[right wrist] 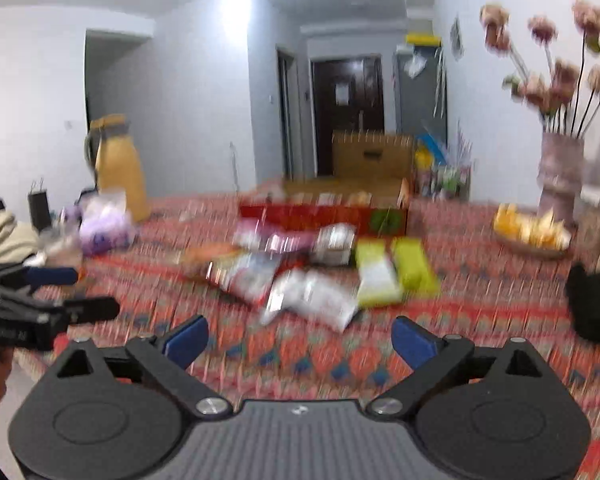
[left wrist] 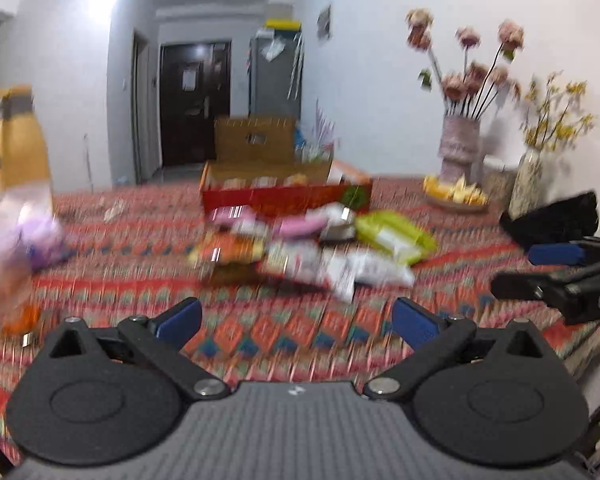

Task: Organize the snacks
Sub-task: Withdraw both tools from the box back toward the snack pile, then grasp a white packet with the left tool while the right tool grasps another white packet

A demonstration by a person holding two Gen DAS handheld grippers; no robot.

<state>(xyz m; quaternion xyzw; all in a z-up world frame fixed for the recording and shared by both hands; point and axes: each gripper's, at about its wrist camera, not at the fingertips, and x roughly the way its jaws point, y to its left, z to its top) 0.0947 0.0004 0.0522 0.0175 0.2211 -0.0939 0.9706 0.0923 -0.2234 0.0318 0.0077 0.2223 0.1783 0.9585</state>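
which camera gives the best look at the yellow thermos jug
The left wrist view: the yellow jug stands large at the far left, handle visible. The right wrist view shows the same jug smaller, farther off, partly behind plastic bags.

Two green snack packets (right wrist: 396,272) lie side by side right of the heap. One red box (left wrist: 284,196) sits far behind. One yellow jug (left wrist: 18,140) stands far left. Two flower vases (left wrist: 460,144) stand far right, with one fruit plate (left wrist: 456,196) near them. The blurred heap of other packets (left wrist: 300,256) cannot be counted.
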